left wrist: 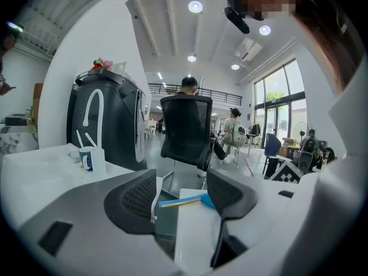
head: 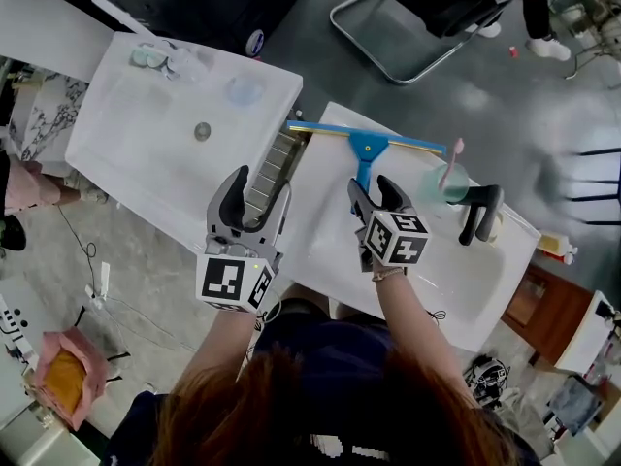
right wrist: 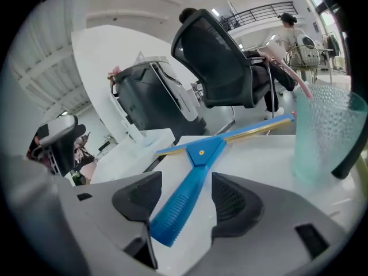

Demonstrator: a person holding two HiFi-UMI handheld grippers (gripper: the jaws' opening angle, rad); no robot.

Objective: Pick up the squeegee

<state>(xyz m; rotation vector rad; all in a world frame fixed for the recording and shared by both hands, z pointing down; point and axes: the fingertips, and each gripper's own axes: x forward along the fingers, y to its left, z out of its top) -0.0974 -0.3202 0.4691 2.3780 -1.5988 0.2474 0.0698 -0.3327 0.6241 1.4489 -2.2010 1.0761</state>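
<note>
Right gripper (head: 374, 194) gapes wide, the squeegee (head: 365, 151) handle lying between its jaws, pads clear of it, flat on the white table (head: 320, 241). The head view buries the handle's end under the gripper; the right gripper view shows it. Left gripper (head: 257, 197) is open and empty, and its view catches only one blade end.

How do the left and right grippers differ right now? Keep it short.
The right gripper has the squeegee handle between its jaws, not gripped; the left gripper has nothing between its jaws. The right gripper is over the right counter; the left gripper is over the grey strip between that and the left counter. Shared: both are open.
</note>
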